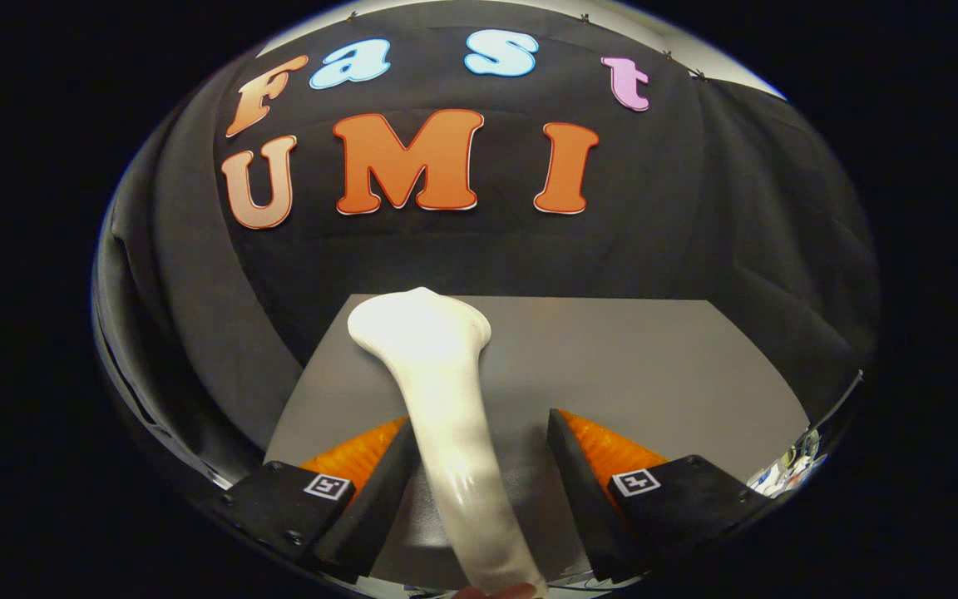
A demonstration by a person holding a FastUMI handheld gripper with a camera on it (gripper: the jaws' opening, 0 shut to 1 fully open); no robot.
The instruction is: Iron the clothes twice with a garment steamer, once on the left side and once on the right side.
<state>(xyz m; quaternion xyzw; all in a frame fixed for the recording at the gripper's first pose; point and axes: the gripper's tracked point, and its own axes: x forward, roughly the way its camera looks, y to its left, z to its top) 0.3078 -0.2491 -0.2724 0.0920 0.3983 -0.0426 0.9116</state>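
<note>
The gripper [479, 466] had its jaws spread, the white garment steamer [446, 399] lying between them against the left one only (handle toward the camera, head beyond on the grey worktop [654, 366]). Closing off-centre could probably have made the glossy handle slip or twist.
</note>
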